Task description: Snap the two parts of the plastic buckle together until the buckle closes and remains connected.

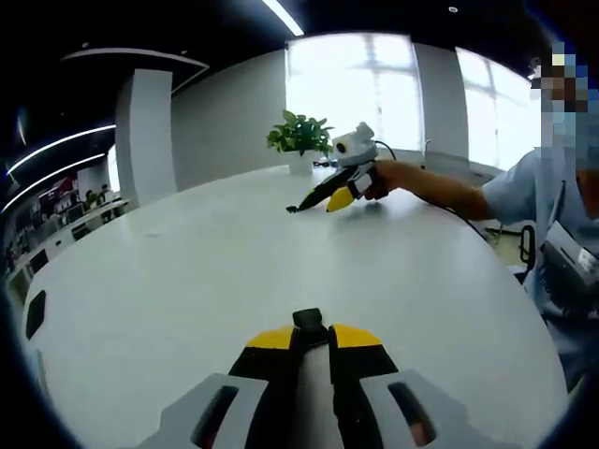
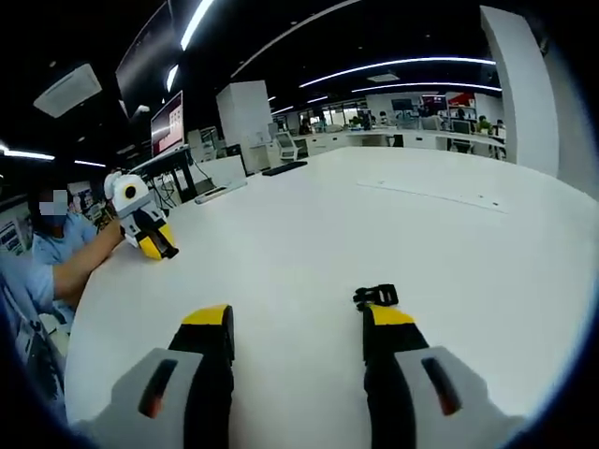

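Note:
A black buckle part (image 1: pixel 309 321) is pinched between the yellow-tipped jaws of my left gripper (image 1: pixel 309 337), which is shut on it low over the white table (image 1: pixel 187 281). The other black buckle part (image 2: pixel 376 296) lies on the table just beyond the right jaw tip of my right gripper (image 2: pixel 299 318), whose jaws stand wide open with nothing between them. Across the table, the left gripper view shows the right gripper (image 1: pixel 323 198) in a hand, with that buckle part (image 1: pixel 292 209) at its tip. The right gripper view shows the left gripper (image 2: pixel 159 248) far left.
A potted plant (image 1: pixel 299 136) stands at the far table edge by the windows. A person (image 1: pixel 552 187) sits at the table's side, arms reaching over it. A wide bare stretch of table (image 2: pixel 421 215) lies between the grippers. Desks with monitors (image 2: pixel 281 164) stand beyond.

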